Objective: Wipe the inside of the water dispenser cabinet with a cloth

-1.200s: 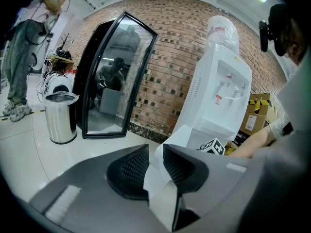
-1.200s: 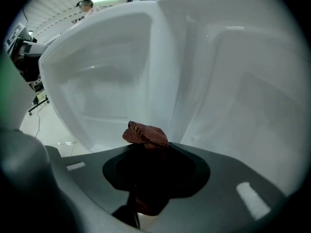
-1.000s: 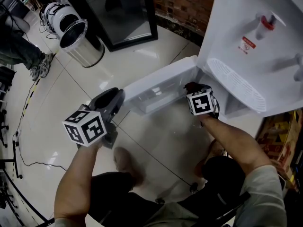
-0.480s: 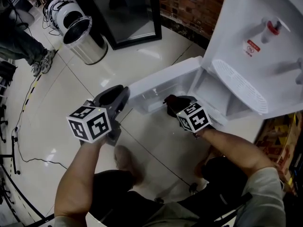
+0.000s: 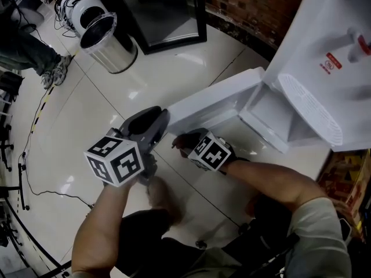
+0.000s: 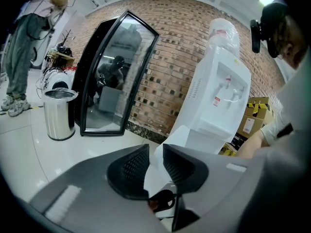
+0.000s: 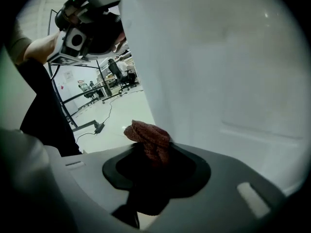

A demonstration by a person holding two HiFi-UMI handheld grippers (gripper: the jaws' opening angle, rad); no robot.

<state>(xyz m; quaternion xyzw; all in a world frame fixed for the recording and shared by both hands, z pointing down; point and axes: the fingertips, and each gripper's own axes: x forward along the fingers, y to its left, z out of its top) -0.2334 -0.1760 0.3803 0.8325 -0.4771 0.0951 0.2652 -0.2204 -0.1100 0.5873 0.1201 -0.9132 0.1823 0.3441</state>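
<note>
Holding the cabinet door open, cloth outside the cabinet.
Left claw (image 5: 157, 122) is clamped on the edge of the white cabinet door (image 5: 214, 100). Right claw (image 7: 154, 155) is closed on a bunched reddish-brown cloth (image 7: 148, 136), just beside the door and outside the water dispenser's open cabinet (image 5: 271, 113). Contents of the steel bin (image 5: 110, 42) on the floor cannot be made out.
</note>
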